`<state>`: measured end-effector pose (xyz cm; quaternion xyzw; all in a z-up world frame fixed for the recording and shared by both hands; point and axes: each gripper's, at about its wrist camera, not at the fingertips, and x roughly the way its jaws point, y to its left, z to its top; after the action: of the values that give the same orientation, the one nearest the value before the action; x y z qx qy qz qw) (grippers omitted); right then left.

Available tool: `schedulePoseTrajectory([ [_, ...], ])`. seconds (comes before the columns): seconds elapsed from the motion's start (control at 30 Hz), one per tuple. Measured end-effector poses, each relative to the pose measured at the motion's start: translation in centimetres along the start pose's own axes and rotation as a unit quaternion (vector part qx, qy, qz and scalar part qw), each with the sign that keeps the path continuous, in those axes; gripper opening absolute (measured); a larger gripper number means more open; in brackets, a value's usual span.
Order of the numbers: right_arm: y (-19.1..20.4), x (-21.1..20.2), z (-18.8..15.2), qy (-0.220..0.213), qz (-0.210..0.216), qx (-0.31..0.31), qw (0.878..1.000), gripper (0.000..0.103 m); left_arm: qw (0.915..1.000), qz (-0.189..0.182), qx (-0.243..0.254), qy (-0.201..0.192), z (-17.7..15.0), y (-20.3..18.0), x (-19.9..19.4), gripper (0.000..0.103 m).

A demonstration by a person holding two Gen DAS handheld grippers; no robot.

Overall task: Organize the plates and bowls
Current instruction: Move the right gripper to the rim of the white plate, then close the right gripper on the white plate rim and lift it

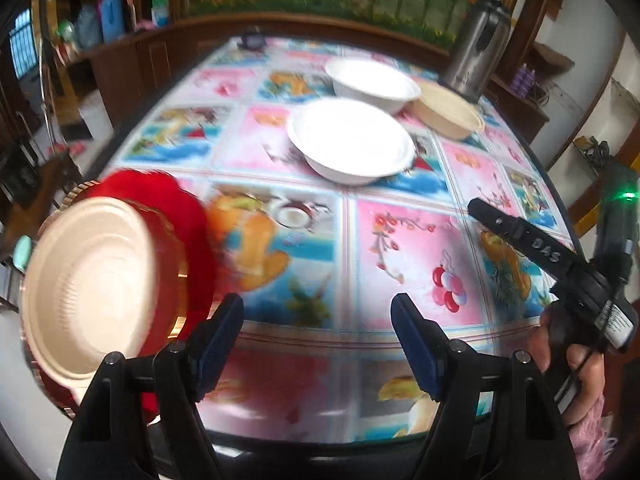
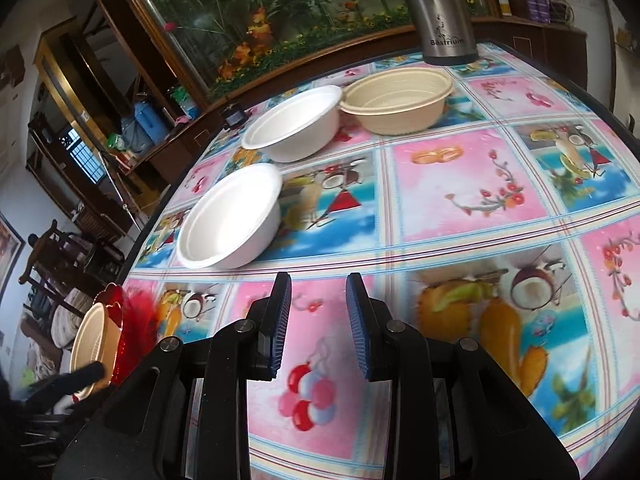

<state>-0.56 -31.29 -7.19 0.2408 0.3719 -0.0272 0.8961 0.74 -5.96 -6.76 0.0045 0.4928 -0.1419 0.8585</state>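
Beyond empty fingers [image 2: 318, 324], white bowl [image 2: 230, 218], perhaps stacked

Directly ahead of my right tongs [image 2: 318, 326] the worktop [image 2: 460, 208], covered in a glossy pink-and-blue picture cloth, lies bare and passable. Further on, two white foam bowls [image 2: 230, 220] [image 2: 294, 122] and a beige ribbed plastic bowl [image 2: 400, 98] block the far-left lane. A tall steel thermos jug [image 2: 442, 12] stands behind them. At the near left edge, a red scalloped plate carrying a cream ribbed bowl [image 1: 90, 284] crowds my left tongs [image 1: 318, 334].
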Motion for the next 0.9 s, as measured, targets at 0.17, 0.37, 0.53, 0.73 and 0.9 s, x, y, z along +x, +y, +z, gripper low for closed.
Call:
schedulePoseTrajectory([
  [0.17, -0.7, 0.1, 1.3, 0.004, 0.007, -0.002, 1.0, 0.028, 0.9994, -0.006, -0.026, 0.02, 1.8, -0.8, 2.2, 0.076],
  [0.37, 0.0, 1.5, 4.2, 0.035, 0.046, 0.0, 0.998, 0.034, 0.9956, -0.024, -0.089, 0.016, 4.2, 0.6, 3.3, 0.076],
  [0.53, 1.4, 3.4, 6.7, 0.049, 0.072, 0.001, 0.996, 0.035, 0.9867, -0.025, -0.161, 0.001, 6.6, 3.2, 3.4, 0.077],
  [0.73, 2.4, 8.2, 8.7, 0.091, 0.082, 0.016, 0.992, 0.035, 0.9725, -0.004, -0.233, 0.006, 8.9, 5.6, 5.3, 0.078],
  [0.9, 1.8, 10.7, 8.2, 0.107, 0.103, 0.048, 0.988, 0.035, 0.9655, 0.002, -0.26, 0.014, 9.3, 6.4, 7.0, 0.078],
])
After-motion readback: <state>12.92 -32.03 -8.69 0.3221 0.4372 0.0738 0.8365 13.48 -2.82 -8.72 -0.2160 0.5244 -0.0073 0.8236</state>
